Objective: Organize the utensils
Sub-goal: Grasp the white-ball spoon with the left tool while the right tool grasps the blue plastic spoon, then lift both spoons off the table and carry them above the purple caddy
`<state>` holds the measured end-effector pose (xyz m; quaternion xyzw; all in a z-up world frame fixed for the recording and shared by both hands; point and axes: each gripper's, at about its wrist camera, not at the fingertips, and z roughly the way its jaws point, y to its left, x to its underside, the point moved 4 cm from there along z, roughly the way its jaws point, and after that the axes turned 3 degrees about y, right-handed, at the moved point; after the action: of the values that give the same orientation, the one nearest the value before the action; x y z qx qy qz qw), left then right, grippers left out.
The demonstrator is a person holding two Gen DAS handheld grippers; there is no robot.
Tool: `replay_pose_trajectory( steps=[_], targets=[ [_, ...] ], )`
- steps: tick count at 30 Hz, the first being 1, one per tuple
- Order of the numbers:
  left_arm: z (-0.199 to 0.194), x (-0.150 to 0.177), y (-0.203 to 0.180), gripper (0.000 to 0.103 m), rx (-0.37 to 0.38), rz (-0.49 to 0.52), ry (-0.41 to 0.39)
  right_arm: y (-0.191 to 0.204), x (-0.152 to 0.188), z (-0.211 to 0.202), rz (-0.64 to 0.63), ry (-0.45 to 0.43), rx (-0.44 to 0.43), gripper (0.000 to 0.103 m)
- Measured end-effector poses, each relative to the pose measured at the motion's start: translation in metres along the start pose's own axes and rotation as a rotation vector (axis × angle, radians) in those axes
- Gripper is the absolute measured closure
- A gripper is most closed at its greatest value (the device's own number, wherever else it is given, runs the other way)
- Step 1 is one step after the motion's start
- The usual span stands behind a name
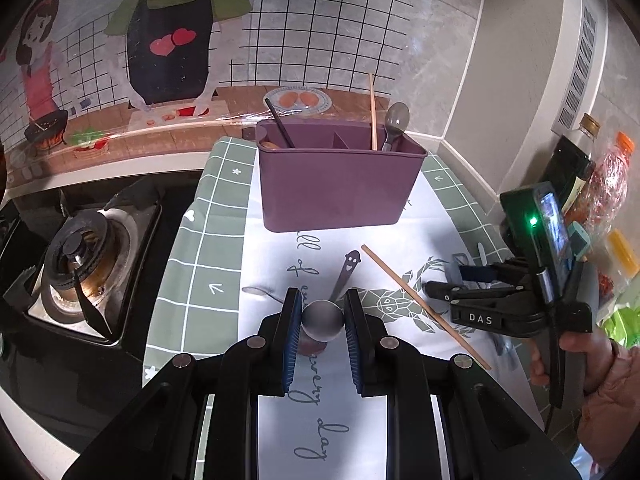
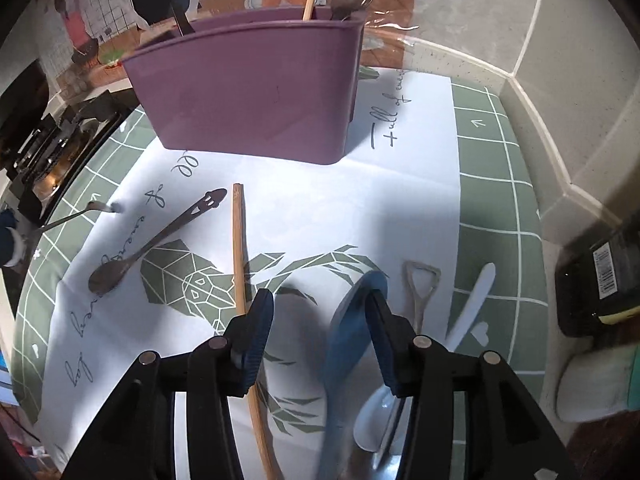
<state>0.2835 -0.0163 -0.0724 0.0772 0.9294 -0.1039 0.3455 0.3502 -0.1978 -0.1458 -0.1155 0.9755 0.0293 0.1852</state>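
Nearest in the left wrist view, my left gripper [image 1: 322, 322] is clamped on the bowl of a metal spoon [image 1: 323, 319], whose smiley-ended handle points away toward the holder. In the right wrist view, my right gripper [image 2: 322, 320] stands with its jaws parted; a blurred blue spoon [image 2: 344, 356] hangs between them, and I cannot tell whether the pads press on it.

On the surface [image 2: 496, 184] just beyond lie a wooden chopstick [image 2: 239, 248], a second metal spoon [image 2: 148, 246], a shovel-handled utensil [image 2: 418, 292] and a white spoon [image 2: 472, 304].

Farthest stands the purple holder [image 1: 338, 184], upright, already carrying a chopstick [image 1: 373, 112], a grey spoon [image 1: 394, 124] and a dark utensil [image 1: 280, 124].

I judge the sorting to be partly done: several pieces are still loose. The next move calls for carrying the gripped spoon over the holder's rim, tilting it handle-down into the spoon compartment, then letting go.
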Motion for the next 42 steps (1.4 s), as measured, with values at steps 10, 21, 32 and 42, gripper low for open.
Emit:
replay_pose_trajectory(
  steps=[10,21,32,42],
  targets=[
    [-0.043,-0.006,-0.012,0.081,0.031,0.027,-0.051,0.000,0.005,-0.049,0.017,-0.082,-0.140,0.097],
    [-0.063,-0.006,-0.020,0.081,0.053,0.018,-0.060,0.011,0.008,-0.084,-0.059,-0.139,-0.147,0.095],
    [-0.062,-0.005,-0.016,0.081,0.055,-0.008,-0.051,-0.004,0.013,-0.025,-0.069,-0.046,-0.028,0.045],
    [-0.061,-0.004,-0.013,0.081,0.070,-0.022,-0.045,-0.012,0.002,-0.020,0.011,-0.016,-0.091,0.071]
  ],
)
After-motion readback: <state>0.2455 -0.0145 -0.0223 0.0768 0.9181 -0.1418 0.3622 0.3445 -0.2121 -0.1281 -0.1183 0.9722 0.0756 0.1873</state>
